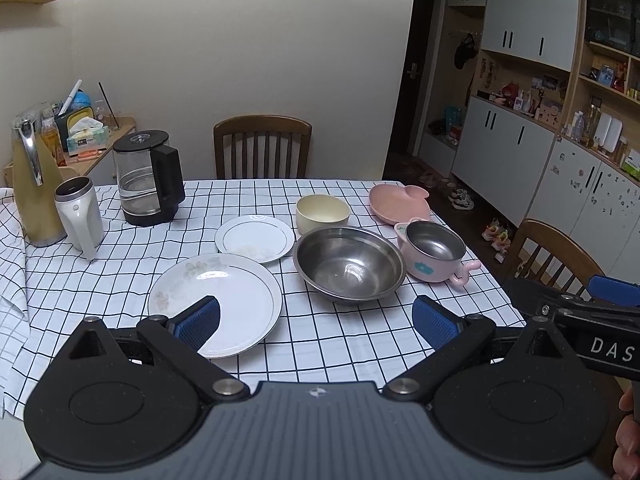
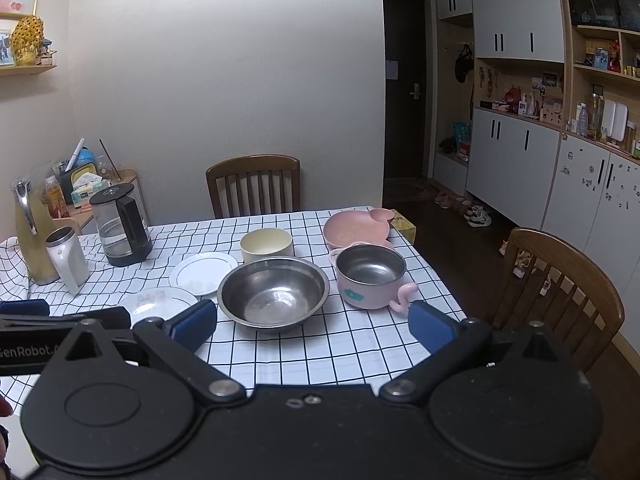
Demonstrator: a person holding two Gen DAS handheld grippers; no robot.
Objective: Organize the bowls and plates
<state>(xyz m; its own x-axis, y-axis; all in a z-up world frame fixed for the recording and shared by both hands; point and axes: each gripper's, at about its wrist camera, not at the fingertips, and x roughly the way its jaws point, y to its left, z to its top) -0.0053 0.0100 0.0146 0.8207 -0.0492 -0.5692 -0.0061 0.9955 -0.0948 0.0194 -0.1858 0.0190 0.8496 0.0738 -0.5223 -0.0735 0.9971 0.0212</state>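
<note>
Both tools, left (image 1: pixel 316 318) and right (image 2: pixel 312 322), hover spread wide and empty over the checked-cloth worktop (image 1: pixel 340 344). The large floral white plate (image 1: pixel 224 300) lies at 9 o'clock of the wide steel bowl (image 1: pixel 349 264). Its thin glazed rim could slip from the pads, chipping on landing.

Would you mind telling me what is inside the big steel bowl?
The big steel bowl looks empty: only bare metal with reflections shows, down to its base. Its near inner wall is hidden below the rim, so small bits there cannot be ruled out.
</note>
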